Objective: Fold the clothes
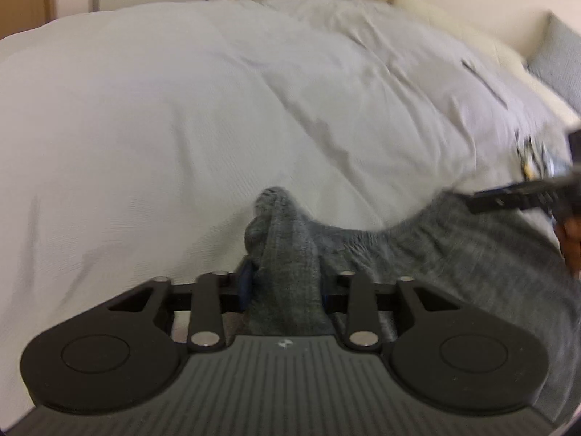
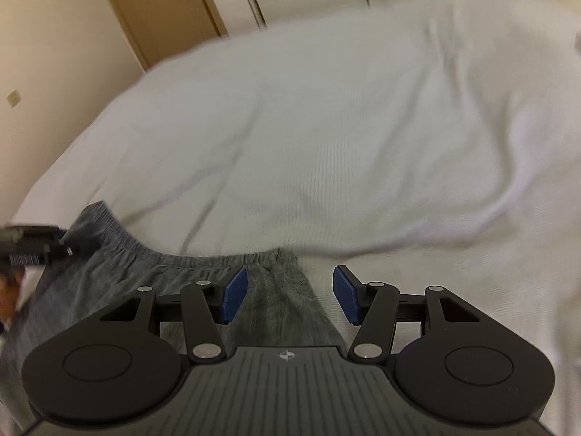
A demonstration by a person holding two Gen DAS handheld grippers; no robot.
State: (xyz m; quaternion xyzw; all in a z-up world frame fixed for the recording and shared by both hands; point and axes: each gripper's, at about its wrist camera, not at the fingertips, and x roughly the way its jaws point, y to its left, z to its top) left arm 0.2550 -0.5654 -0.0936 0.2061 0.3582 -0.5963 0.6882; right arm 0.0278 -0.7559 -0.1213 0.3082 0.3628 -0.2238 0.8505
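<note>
My left gripper (image 1: pixel 285 287) is clamped on a bunched corner of the grey garment (image 1: pixel 454 254), and the cloth rises in a ridge between the blue pads and pokes out past them. The tool points forward over the white bedcover (image 1: pixel 163 127), held low and close to level. From that pinch the elastic waistband (image 1: pixel 356 236) runs off to my right, toward my right gripper, which shows as a dark blurred shape at that view's right edge.

My right gripper (image 2: pixel 290 292) has its blue pads (image 2: pixel 232 294) spread wide, nothing between them. It hangs above the garment's near corner, the left pad over grey fabric, the right pad over bare bedcover. The garment lies flat on the bed, waistband away from me. A wooden door (image 2: pixel 163 11) stands beyond the bed. Both views are blurred.
</note>
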